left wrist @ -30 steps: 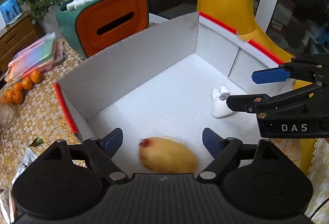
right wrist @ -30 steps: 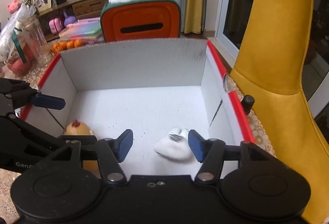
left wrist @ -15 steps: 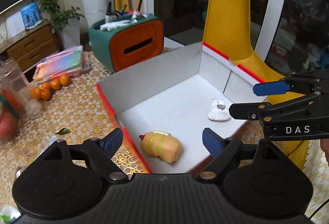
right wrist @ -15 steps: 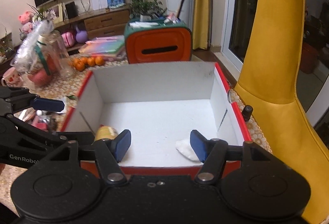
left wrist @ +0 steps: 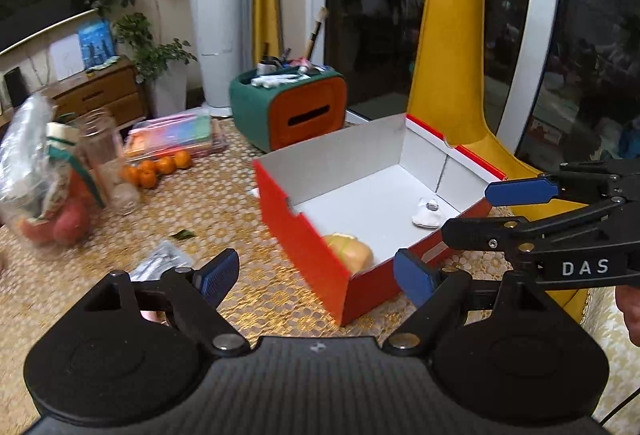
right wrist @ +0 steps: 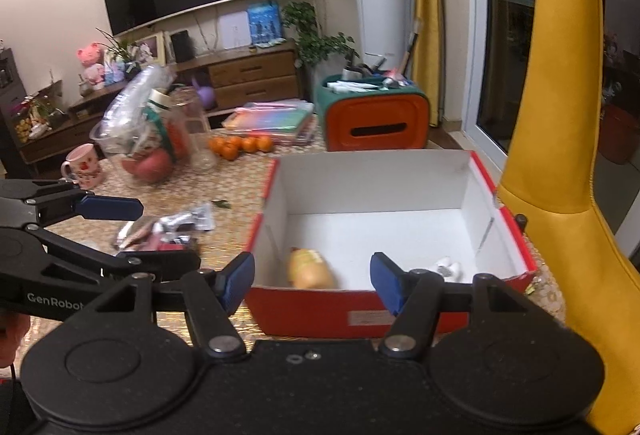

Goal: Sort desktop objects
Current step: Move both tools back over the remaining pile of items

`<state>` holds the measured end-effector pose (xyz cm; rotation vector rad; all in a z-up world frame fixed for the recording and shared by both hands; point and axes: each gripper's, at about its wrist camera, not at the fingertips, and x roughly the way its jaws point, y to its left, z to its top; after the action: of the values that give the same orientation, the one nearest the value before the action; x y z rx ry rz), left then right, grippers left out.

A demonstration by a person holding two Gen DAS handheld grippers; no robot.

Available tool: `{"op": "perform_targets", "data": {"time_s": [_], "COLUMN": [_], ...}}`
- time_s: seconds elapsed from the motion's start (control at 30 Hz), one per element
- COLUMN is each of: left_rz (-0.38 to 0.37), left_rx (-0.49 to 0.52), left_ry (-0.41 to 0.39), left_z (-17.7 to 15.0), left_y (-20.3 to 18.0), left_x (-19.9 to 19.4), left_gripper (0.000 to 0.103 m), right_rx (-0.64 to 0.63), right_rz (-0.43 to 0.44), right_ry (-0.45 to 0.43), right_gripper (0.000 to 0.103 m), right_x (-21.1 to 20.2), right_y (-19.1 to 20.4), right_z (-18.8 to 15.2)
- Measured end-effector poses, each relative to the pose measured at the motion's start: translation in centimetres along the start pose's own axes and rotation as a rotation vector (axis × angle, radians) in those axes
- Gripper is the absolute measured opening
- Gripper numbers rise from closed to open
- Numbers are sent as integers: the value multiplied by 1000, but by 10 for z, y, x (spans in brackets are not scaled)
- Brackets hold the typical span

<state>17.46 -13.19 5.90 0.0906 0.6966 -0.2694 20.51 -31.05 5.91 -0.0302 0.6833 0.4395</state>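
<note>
A red box with a white inside (left wrist: 304, 235) (right wrist: 360, 315) stands on the gold-patterned table. In it lie a yellow plush toy (left wrist: 350, 249) (right wrist: 310, 269) near the front left and a small white object (left wrist: 428, 213) (right wrist: 446, 269) at the right. My left gripper (left wrist: 316, 277) is open and empty, held back from the box's near corner. My right gripper (right wrist: 312, 281) is open and empty, in front of the box's red front wall. Each gripper shows in the other's view, the right one (left wrist: 520, 195) at the right and the left one (right wrist: 108, 207) at the left.
Loose packets (right wrist: 176, 227) (left wrist: 160, 263) lie on the table left of the box. Behind stand an orange-and-green organiser (left wrist: 296, 111) (right wrist: 376, 119), tangerines (left wrist: 156, 169) (right wrist: 240, 145), coloured folders (left wrist: 176, 133), a glass jar (left wrist: 106, 159), a bag of apples (left wrist: 44, 195) and a pink mug (right wrist: 82, 165). A yellow chair (right wrist: 560, 139) stands right.
Both grippers have pulled back and up out of the box, so the whole box and table show. The plush toy and the white object stay in the box.
</note>
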Motion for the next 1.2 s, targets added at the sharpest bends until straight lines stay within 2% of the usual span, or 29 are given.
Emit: {"op": "perform_targets", "data": {"time_s": [0.2,0.5,0.8,1.2], "left_rz": [48,178,191,209], "left_rx": [-36,-63,-171,-208], "left_ry": [-30,-83,-96,-89], "left_z": [-23,-63,-99,-140], "left_y": [22,53,93,135], "left_x": [-38,-86,-111,-111], "left_gripper": [84,84,85,90], "right_rx": [-13,-10,-35,-117], "right_rz": [65,169,195,208], "right_ry": [-22,-22,-8,-2], "right_gripper": [67,68,71,80], "right_x": [-16,-19,-13,8], "right_y": [42,101,147,192], "right_z": [-7,-20,-34,-47]}}
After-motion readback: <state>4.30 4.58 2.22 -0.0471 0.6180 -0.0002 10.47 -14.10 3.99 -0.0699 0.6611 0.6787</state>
